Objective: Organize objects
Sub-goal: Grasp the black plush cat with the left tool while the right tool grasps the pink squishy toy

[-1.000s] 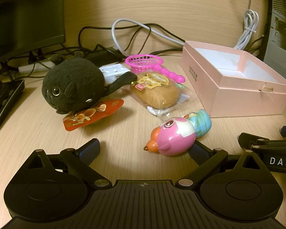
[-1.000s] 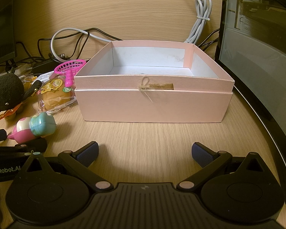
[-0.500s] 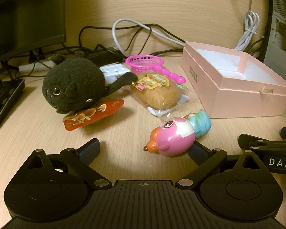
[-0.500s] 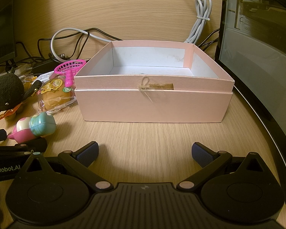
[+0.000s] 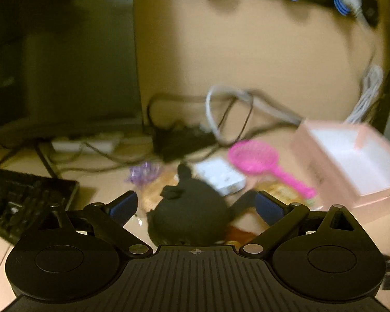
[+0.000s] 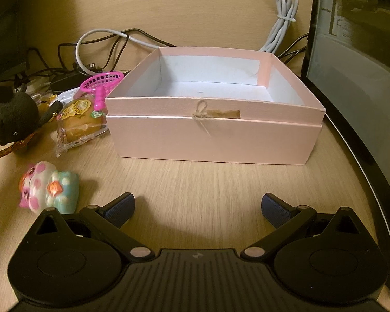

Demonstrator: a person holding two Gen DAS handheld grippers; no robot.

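Note:
My left gripper (image 5: 196, 204) is open, its fingers either side of the black plush toy (image 5: 187, 215), which sits between them; the view is blurred. The plush also shows in the right wrist view (image 6: 13, 118) at far left. An open pink box (image 6: 215, 130) stands ahead of my open, empty right gripper (image 6: 197, 208); it also shows in the left wrist view (image 5: 351, 161). A pink toy net (image 5: 262, 163), a wrapped bun (image 6: 78, 124) and a pink-and-blue toy (image 6: 48, 187) lie on the desk.
A keyboard (image 5: 20, 197) lies at left under a dark monitor (image 5: 59, 52). Cables (image 6: 104, 39) and a white adapter (image 5: 218, 176) lie at the back. A computer case (image 6: 358, 78) stands at right. An orange packet (image 6: 10, 148) lies under the plush.
My left gripper has risen and moved forward to the left, over the black plush, which now sits between its fingers. The right gripper has lifted slightly and stays open.

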